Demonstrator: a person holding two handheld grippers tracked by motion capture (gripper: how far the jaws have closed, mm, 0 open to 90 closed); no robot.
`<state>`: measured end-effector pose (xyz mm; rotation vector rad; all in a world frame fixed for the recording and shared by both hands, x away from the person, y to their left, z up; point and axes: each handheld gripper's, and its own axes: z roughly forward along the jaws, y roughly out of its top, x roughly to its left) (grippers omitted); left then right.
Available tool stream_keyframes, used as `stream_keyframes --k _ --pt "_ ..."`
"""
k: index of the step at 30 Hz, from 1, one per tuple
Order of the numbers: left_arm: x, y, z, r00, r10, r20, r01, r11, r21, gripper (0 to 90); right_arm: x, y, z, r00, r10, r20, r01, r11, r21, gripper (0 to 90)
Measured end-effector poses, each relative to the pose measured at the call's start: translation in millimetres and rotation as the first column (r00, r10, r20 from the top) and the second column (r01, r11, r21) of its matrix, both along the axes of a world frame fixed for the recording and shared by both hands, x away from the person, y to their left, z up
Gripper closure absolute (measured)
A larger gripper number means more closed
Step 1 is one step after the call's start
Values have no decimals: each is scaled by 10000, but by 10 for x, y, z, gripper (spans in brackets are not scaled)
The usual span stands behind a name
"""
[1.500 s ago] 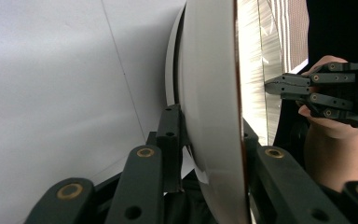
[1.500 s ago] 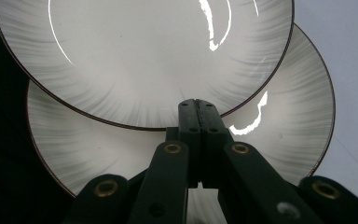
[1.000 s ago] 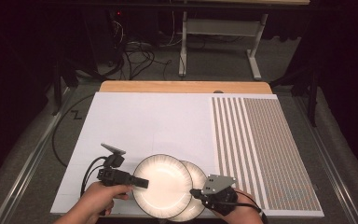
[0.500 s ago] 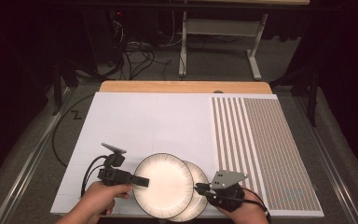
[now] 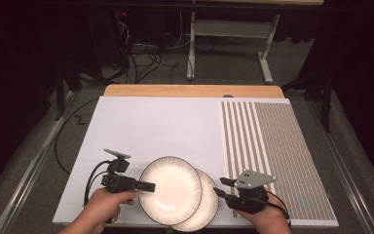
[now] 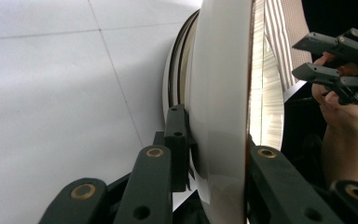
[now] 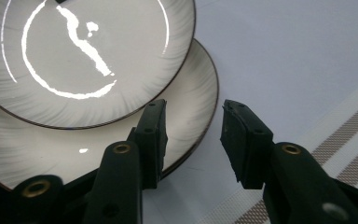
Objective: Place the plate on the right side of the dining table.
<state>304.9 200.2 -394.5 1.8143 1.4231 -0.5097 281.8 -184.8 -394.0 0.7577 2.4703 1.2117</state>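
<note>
**High view: upper plate clamped at its rim, lower plate let go**

In the high view, two round white ceramic plates with thin dark rims are seen near the front edge of the white table mat [image 5: 175, 122], one overlapping the other. The upper white plate [image 5: 170, 189] is gripped at its left rim by the left gripper [image 5: 146, 185], which is held in the person's left hand [image 5: 108, 204]. In the left gripper view the jaws are closed on that rim – one pad under, one over (the plate is seen edge-on there) – and the plate stands lifted off the one beneath.

The lower white plate [image 5: 207, 207] lies flat on the mat, partly covered by the upper one. Just beside its right edge the right gripper [image 5: 221, 187] is held; its jaws have just been opening, and in the right gripper view they stand apart with nothing between them – the lower plate's rim lies just past the left jaw. To the right, the brown-and-white striped placemat [image 5: 272, 146] is laid.
</note>
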Motion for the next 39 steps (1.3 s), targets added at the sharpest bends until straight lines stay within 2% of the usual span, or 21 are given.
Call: stream_keyframes --k 6,7,11,14,16,17,19,22,23,24,25,26,27,28,29,31,32,33,36,39 --pt "-2 -6 40 9991 -54 427 54 10000 14 777 33 -117 -1 9991 -382 208 378 9992 153 516" --pt "-1 -4 44 9986 -73 514 72 10000 22 778 39 -166 -2 9975 -622 344 616 9979 188 465" --pt "-2 0 57 9964 -75 847 75 10000 8 780 56 -234 -3 9949 -875 504 859 9958 316 399" --pt "-3 3 71 9930 -96 1180 92 9999 42 781 88 -293 -4 9915 -1187 538 1158 9918 537 309" --pt "-8 -1 84 9896 -101 1437 90 9999 83 781 95 -301 -6 9908 -1242 541 1210 9910 579 289" --pt "-10 -1 90 9879 -113 1549 101 9999 89 782 101 -313 -11 9892 -1351 571 1316 9894 615 244" --pt "-17 3 102 9812 -130 1927 102 9998 158 783 107 -324 -16 9880 -1435 569 1400 9883 614 211" --pt "-21 10 107 9773 -117 2116 81 9998 175 782 111 -332 -23 9866 -1512 607 1472 9869 656 170" --pt "-27 24 111 9709 -112 2393 75 9998 162 782 110 -344 -22 9863 -1545 587 1502 9861 716 163" --pt "-27 24 111 9709 -112 2393 75 9998 162 782 108 -350 -19 9858 -1563 615 1515 9856 756 157" --pt "-38 43 114 9626 -81 2708 56 9999 98 783 105 -355 -16 9857 -1576 602 1524 9848 831 154" --pt "-38 43 114 9626 -81 2708 56 9999 98 783 105 -355 -16 9857 -1576 602 1524 9848 831 154" --pt "-49 65 113 9533 -36 3021 19 10000 60 783 99 -366 -8 9851 -1598 629 1538 9839 911 142" --pt "-49 65 113 9533 -36 3021 19 10000 60 783 99 -366 -8 9851 -1598 629 1538 9839 911 142" --pt "-62 88 107 9430 68 3327 -58 10000 -40 783 91 -374 -4 9848 -1620 620 1558 9832 946 130" --pt "-75 114 96 9317 181 3627 -155 9998 -100 782 86 -378 -4 9846 -1640 608 1576 9825 990 119" --pt "-75 114 96 9317 181 3627 -155 9998 -100 782 84 -381 -3 9840 -1670 623 1604 9821 988 111" --pt "-84 122 89 9251 304 3786 -262 9995 -164 782 82 -381 -1 9835 -1692 645 1624 9817 990 103" --pt "-100 147 68 9109 442 4104 -349 9989 -301 782 80 -382 2 9829 -1718 663 1647 9812 1008 94" --pt "-122 148 59 8947 463 4443 -365 9989 -306 781 74 -375 0 9827 -1722 687 1651 9814 976 90"
